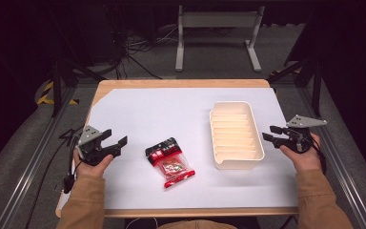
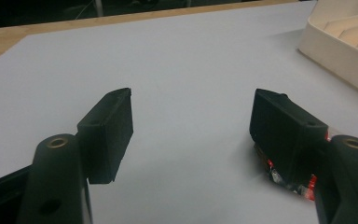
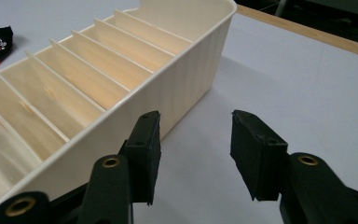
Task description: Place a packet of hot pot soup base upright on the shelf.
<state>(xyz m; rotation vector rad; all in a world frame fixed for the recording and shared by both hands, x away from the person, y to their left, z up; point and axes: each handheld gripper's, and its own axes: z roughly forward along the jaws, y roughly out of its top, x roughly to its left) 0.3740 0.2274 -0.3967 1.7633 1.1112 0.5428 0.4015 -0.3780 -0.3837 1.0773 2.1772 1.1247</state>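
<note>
Here left gripper (image 1: 115, 141) gapes wide, empty, aimed at snack packet (image 1: 170, 161); right gripper (image 1: 270, 133) part-open, empty, beside slotted tray (image 1: 237, 163), probably to steady it

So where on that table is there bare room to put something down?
The widest bare patch is the white sheet behind the snack packet, left of the cream divided tray. A narrower strip runs between packet and tray. The left gripper and right gripper, both open and holding nothing, crowd the side edges.
</note>
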